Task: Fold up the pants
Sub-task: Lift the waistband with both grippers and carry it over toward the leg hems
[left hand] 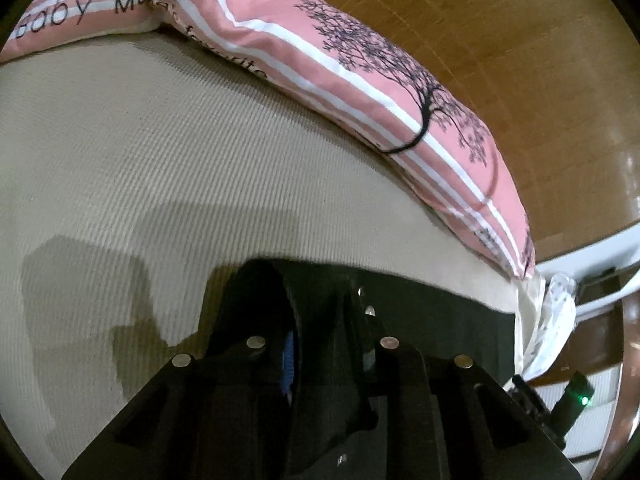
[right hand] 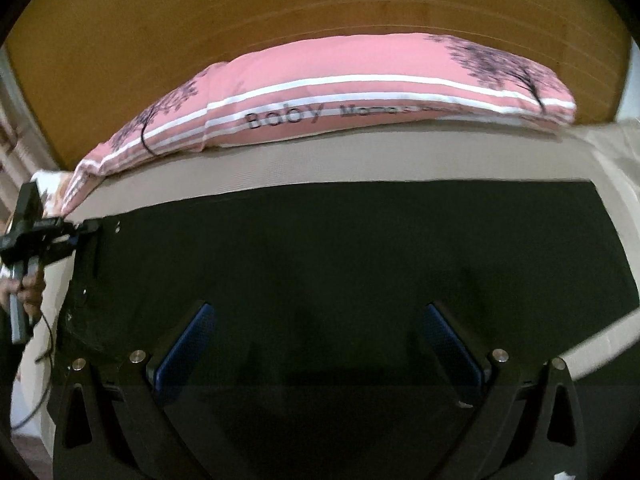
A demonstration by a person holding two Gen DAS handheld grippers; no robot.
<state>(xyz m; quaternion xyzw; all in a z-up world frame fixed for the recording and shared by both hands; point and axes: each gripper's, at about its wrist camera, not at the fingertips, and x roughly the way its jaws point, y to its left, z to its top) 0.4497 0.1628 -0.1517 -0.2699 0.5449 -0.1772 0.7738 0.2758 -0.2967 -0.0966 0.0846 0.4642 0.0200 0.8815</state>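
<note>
Left wrist: left gripper fingers pinch black pants.

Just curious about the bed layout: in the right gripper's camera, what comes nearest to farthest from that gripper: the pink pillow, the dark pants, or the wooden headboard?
1. dark pants, right under the right gripper.
2. pink pillow, beyond the pants.
3. wooden headboard, behind the pillow.

In the left wrist view, the left gripper fingers cover the pinched edge of the black pants. At 12 o'clock, a fold hides part of the pink pillow lettering.
</note>
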